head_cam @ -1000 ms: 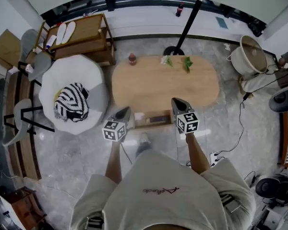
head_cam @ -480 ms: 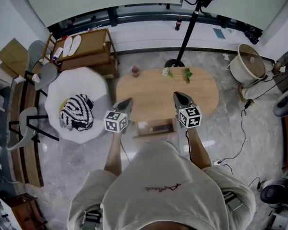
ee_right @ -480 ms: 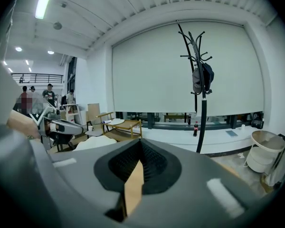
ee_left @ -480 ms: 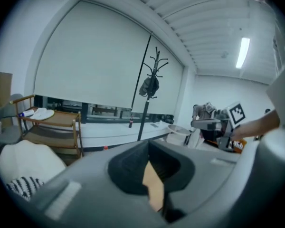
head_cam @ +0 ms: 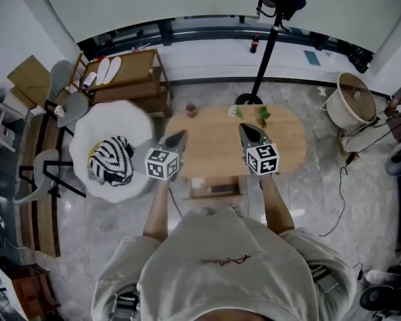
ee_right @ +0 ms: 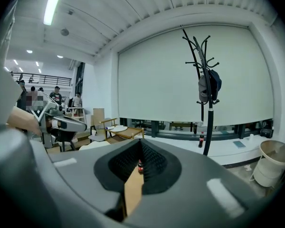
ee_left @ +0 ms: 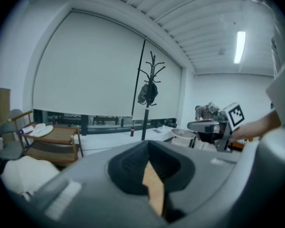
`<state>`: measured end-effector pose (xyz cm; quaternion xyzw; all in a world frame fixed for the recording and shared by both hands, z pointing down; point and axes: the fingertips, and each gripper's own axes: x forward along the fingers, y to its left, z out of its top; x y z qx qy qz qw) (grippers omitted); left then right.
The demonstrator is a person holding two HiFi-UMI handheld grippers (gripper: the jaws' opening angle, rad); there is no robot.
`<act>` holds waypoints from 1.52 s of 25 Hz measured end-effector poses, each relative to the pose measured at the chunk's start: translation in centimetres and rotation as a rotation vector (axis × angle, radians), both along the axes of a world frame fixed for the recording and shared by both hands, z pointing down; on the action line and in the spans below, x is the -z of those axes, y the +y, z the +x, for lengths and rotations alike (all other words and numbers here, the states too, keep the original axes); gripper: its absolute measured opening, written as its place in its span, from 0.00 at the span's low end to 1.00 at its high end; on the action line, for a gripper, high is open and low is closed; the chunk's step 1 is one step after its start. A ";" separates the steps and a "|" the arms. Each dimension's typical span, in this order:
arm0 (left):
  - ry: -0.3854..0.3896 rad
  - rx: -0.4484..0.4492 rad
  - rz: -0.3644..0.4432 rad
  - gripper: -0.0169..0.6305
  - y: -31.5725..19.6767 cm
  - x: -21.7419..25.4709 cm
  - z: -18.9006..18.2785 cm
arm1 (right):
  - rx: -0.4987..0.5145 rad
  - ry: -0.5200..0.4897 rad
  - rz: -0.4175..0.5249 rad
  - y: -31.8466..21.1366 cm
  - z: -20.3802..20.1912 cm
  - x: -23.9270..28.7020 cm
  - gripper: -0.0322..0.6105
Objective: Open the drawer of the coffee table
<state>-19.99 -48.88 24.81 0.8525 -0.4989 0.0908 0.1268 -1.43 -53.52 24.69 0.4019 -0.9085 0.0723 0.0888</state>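
Drawer (head_cam: 216, 188) stands pulled out at the coffee table's (head_cam: 210, 146) near edge: a shallow rectangular box in the same pale, smooth wood as the oval top. Left gripper (head_cam: 179, 135) and right gripper (head_cam: 244, 128) hover above the table, both clenched on nothing.

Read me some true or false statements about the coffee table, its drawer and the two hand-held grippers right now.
1. The drawer stands pulled out. True.
2. The left hand-held gripper grips the drawer. False: it is shut on nothing, away from the drawer.
3. The right hand-held gripper is shut and empty. True.
4. The coffee table has nothing on top. False: a small bottle and green sprigs sit at its far edge.
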 end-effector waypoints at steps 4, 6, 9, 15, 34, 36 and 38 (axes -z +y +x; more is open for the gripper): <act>-0.011 0.008 0.019 0.03 -0.8 0.9 1.6 | 0.024 0.003 0.030 -0.9 0.9 1.2 0.06; -0.014 0.010 0.028 0.03 -1.2 1.2 2.2 | 0.035 0.005 0.046 -1.2 1.3 1.8 0.06; -0.008 0.015 0.034 0.03 -1.6 1.7 3.2 | 0.050 0.012 0.063 -1.5 1.6 2.5 0.06; 0.013 0.023 0.054 0.03 -2.4 2.7 4.4 | 0.070 0.012 0.079 -1.9 1.9 3.1 0.06; 0.004 0.018 0.043 0.03 -2.4 2.2 7.5 | 0.075 0.011 0.068 -1.1 4.0 2.8 0.06; 0.004 0.017 0.042 0.03 -2.3 2.1 7.6 | 0.077 0.011 0.068 -1.0 4.1 2.7 0.06; 0.003 0.017 0.041 0.03 -2.2 2.1 7.6 | 0.078 0.013 0.069 -0.9 4.1 2.8 0.06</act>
